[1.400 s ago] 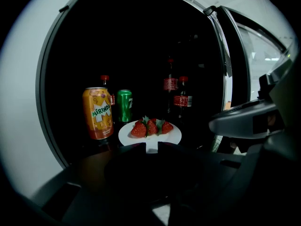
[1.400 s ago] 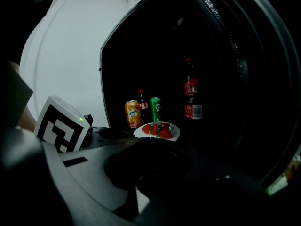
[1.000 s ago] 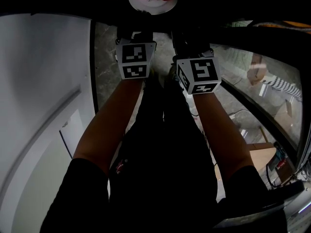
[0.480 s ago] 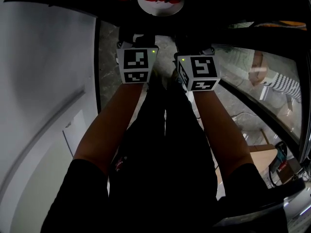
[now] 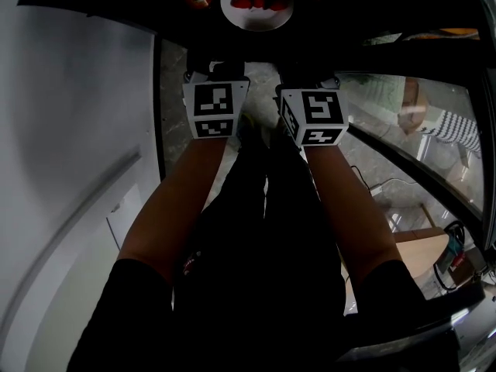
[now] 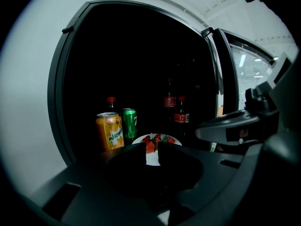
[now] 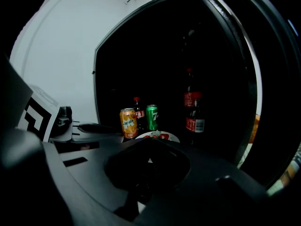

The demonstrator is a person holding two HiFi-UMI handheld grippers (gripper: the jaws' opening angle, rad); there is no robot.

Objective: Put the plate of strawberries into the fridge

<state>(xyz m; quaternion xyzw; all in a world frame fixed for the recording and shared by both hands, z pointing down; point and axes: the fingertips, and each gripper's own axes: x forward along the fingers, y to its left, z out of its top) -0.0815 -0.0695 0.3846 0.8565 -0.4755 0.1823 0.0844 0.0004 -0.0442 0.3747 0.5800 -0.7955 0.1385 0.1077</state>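
You are holding both grippers side by side in front of the open fridge (image 6: 60, 79), level with each other and short of its shelf. Your bare forearms (image 5: 177, 208) are reaching straight out from your body.

The left gripper (image 6: 151, 152) is showing a narrow slit between its jaws. They are standing slightly apart with nothing in them, and the white of the plate is showing through the slit. The right gripper (image 7: 147, 146) is pressing its jaws together, tips meeting, and is carrying nothing.

The plate (image 5: 256, 20) is sitting inside the fridge on the dark shelf, apart from both grippers and straight ahead of them. The strawberries (image 6: 158, 138) are lying in a loose heap on it.

Just beside the plate, to its left, an orange Mirinda can (image 6: 109, 132) and a green 7UP can (image 6: 128, 123) are standing upright next to each other. A red-capped bottle (image 6: 110, 101) is standing behind them. To the plate's right and further back, two cola bottles (image 6: 180, 117) are standing upright in the dark.

The fridge's glass door (image 5: 403, 122) is standing open on your right, and in the left gripper view it is showing past the right gripper.
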